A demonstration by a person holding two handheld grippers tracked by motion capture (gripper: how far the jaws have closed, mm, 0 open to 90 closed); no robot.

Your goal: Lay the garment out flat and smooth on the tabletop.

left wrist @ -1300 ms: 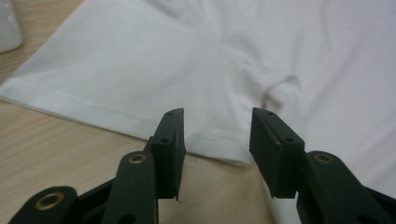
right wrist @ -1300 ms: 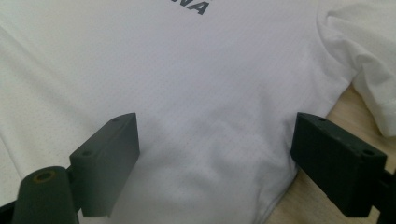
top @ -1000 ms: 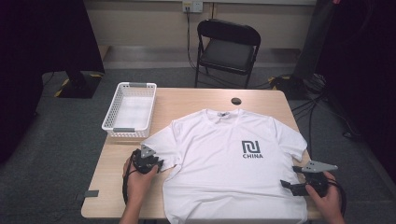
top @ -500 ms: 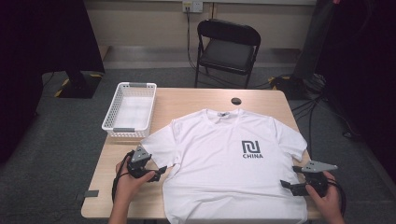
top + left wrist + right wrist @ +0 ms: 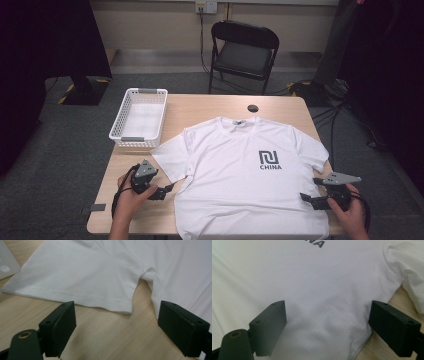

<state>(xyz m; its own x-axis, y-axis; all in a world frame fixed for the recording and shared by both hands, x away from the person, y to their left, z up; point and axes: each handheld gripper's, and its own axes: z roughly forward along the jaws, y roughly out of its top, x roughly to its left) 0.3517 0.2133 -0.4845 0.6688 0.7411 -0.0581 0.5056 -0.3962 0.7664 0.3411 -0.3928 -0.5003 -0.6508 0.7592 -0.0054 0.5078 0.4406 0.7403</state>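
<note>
The high view takes in the whole table (image 5: 200,107): at its left edge stands a white slatted basket (image 5: 138,120) with nothing showing inside but its pale floor. Just right of the basket a white T-shirt (image 5: 240,180) lies flat, front up, collar toward the far side, with a dark logo and the word CHINA on the chest, its hem reaching the near edge. A small dark round object (image 5: 252,108) sits on the wood beyond the collar, and a black folding chair (image 5: 242,52) stands behind the table.

The left tool (image 5: 167,188) rests on bare wood just beside the near sleeve, held in the left hand (image 5: 131,195). The left gripper view adds the detail: the sleeve (image 5: 75,277) hem and the armpit seam lie just ahead of the 2 black jaws, which have just been opening and stand wide apart over the wood, with no cloth between them.

The right tool (image 5: 307,198) sits at the shirt's right side near the hem. The right gripper view shows its jaws spread wide too, with shirt fabric (image 5: 312,290) lying flat under the gap, unpinched, and the other sleeve bunched at the upper right.
</note>
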